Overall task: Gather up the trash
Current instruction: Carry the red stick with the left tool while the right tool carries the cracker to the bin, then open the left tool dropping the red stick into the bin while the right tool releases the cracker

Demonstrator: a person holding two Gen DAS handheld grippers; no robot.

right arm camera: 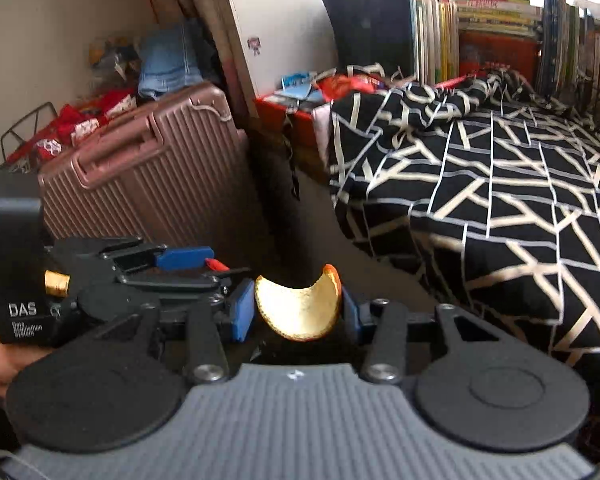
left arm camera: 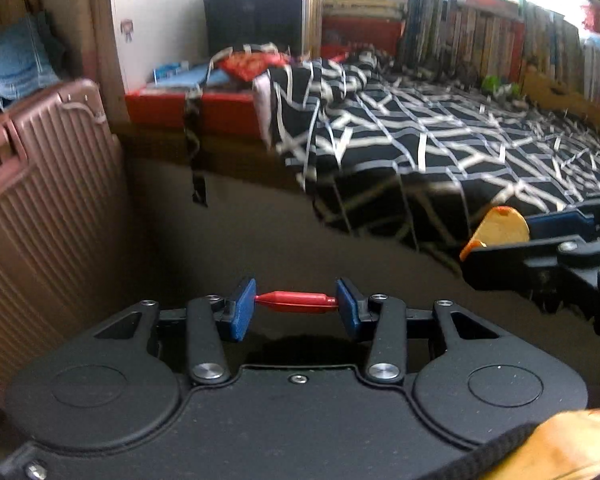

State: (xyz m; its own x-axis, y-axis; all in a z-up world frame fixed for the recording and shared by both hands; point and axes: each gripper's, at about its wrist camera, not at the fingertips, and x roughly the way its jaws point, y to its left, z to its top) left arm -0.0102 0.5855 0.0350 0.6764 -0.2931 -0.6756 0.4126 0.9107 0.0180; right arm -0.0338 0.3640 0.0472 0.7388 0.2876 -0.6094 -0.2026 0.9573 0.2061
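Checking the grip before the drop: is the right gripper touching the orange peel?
Touching. The right wrist view shows the orange peel wedged between the right gripper's blue pads, its edges pressed against both.

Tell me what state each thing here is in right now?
Left hand-held gripper: shut on a red wrapper.
Right hand-held gripper: shut on an orange peel.
Pink suitcase: closed, standing upright.
Patterned quilt: spread over the bed, bunched at the far end.
Books: standing upright in a row.

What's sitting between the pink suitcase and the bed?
Only bare dark floor, plus a black strap hanging down at the far end; the right wrist view shows it best, suitcase left, bed right.
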